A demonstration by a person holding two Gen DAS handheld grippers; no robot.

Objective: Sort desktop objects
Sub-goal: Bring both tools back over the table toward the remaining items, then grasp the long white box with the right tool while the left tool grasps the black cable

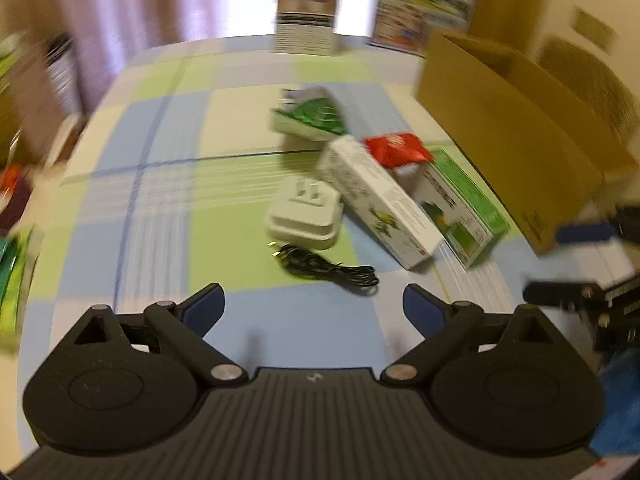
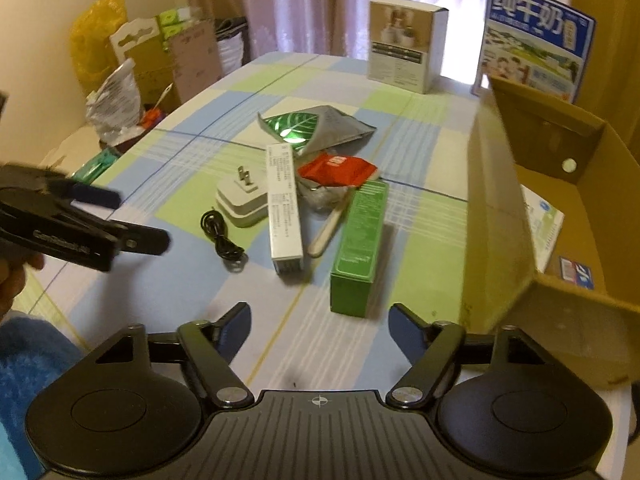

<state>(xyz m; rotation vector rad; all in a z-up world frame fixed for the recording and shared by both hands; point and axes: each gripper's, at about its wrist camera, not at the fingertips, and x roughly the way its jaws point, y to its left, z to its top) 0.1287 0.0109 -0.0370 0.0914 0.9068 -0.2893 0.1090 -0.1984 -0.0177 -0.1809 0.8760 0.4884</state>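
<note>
A pile lies mid-table: a white charger plug, a coiled black cable, a long white box, a green box, a red packet, a green-leaf pouch and a pale stick. My left gripper hovers open just short of the cable, empty; it also shows at the left of the right wrist view. My right gripper is open and empty before the green box.
An open cardboard box stands at the right, with papers inside. A white carton and a blue milk carton stand at the far edge. Bags and boxes crowd the left side. The table has a checked cloth.
</note>
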